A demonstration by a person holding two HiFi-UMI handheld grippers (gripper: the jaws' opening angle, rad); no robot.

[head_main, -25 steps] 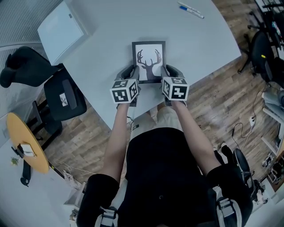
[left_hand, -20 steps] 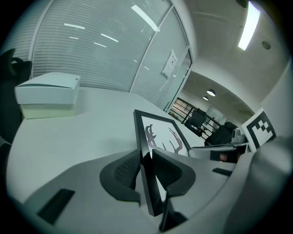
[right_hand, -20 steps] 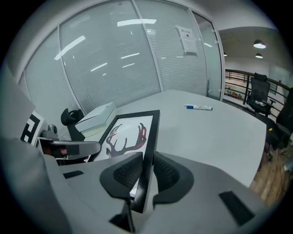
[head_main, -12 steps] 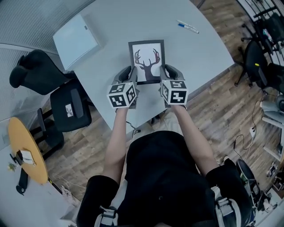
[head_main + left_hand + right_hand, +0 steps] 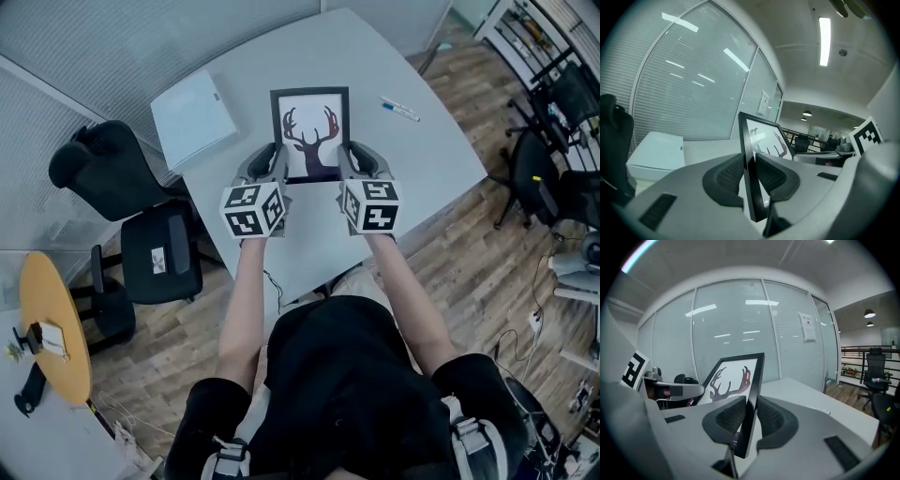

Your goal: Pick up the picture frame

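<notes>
A black picture frame (image 5: 309, 131) with a dark antler print hangs above the grey table (image 5: 412, 159), held between both grippers. My left gripper (image 5: 277, 156) pinches the frame's left edge near the bottom, and my right gripper (image 5: 349, 156) pinches its right edge. In the left gripper view the frame (image 5: 761, 138) stands edge-on between the ribbed pads of the left gripper (image 5: 751, 171), whose jaws have just been closing on it. The right gripper view shows the frame (image 5: 733, 376) tilted up, with the pads of the right gripper (image 5: 749, 416) pressed on its side.
A white flat box (image 5: 194, 117) lies on the table's far left. A blue-capped pen (image 5: 400, 109) rests to the right of the frame. Black office chairs (image 5: 112, 173) stand left of the table, and a round yellow table (image 5: 52, 323) sits lower left. Wood floor surrounds the table.
Both grippers have risen together with the frame, lifting it off the table and tilting it up. The table now looks farther below.
</notes>
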